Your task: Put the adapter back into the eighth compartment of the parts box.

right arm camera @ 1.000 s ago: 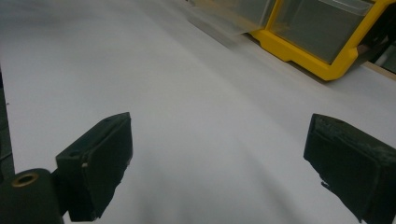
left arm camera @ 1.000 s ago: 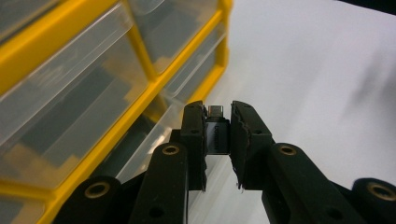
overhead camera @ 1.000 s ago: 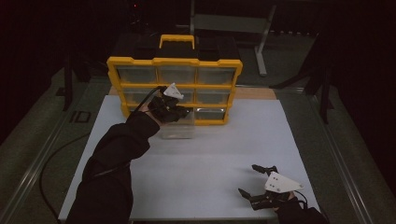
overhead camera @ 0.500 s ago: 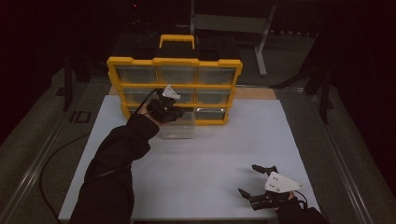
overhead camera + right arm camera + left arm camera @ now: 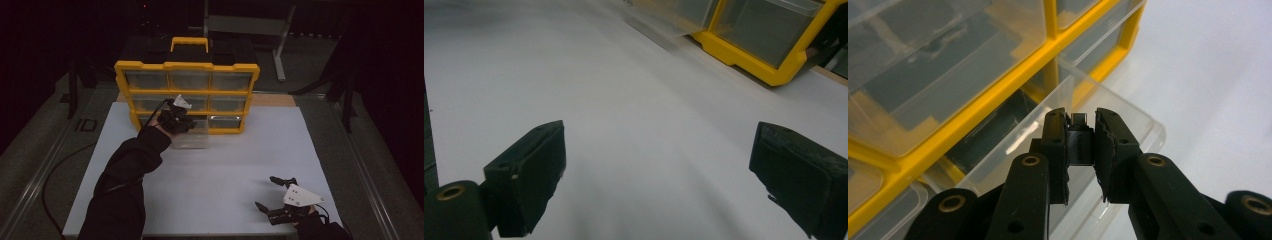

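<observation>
I take the yellow organiser (image 5: pixel 187 95) at the far side of the white table (image 5: pixel 240 165) as my landmark: it stands upright with its clear drawers facing me, and one clear drawer (image 5: pixel 190 139) from its bottom row is pulled out onto the table in front of it, so the opening part looks done. What seems to be left, as I judge it, is dropping the part into that drawer, letting go, and sliding the drawer home into the organiser. My left gripper (image 5: pixel 176 119) hangs right at the organiser's front, above the pulled-out drawer, and in the left gripper view its jaws are pinched onto a small black part (image 5: pixel 1080 142) that sits squarely between the pads, with its top end just peeking above the tips. Seen past the jaws, the drawer's open tray (image 5: pixel 1108 120) lies directly below and a little beyond the part, not touching it as far as I can tell. My right gripper (image 5: pixel 276 195) rests well away from the organiser, at the near right of the table, its jaws spread wide with nothing but bare tabletop between them.
</observation>
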### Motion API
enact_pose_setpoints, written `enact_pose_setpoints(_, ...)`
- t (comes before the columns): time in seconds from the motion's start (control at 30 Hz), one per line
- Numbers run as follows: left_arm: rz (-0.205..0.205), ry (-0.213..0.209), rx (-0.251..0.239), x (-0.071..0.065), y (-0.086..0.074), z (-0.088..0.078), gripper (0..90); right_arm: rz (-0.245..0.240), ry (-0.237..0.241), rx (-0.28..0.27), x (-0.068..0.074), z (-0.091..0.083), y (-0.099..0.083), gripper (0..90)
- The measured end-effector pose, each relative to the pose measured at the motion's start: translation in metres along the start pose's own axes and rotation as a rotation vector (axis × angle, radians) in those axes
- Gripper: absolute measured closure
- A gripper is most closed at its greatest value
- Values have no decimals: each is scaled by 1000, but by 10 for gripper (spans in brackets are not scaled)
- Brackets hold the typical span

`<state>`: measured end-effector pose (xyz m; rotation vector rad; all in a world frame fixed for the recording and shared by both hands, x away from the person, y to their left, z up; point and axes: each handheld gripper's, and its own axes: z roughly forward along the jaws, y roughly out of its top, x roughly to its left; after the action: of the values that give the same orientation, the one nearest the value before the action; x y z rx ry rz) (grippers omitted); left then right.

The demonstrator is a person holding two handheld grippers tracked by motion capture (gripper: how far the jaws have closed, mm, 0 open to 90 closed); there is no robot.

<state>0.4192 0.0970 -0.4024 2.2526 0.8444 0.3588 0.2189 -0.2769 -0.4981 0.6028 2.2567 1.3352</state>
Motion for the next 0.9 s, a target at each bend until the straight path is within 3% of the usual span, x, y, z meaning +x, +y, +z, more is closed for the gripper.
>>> enact_pose_setpoints(0.6, -39, 17, 51, 2, -3, 13, 753, 0, 0, 1, 0, 0, 0, 81)
enact_pose_setpoints(0.83, -52, 19, 42, 2, -2, 11, 746, -1, 0, 1, 0, 0, 0, 81)
enact_pose_setpoints(0.9, -71, 20, 34, 1, -2, 11, 646, 0, 0, 1, 0, 0, 0, 81)
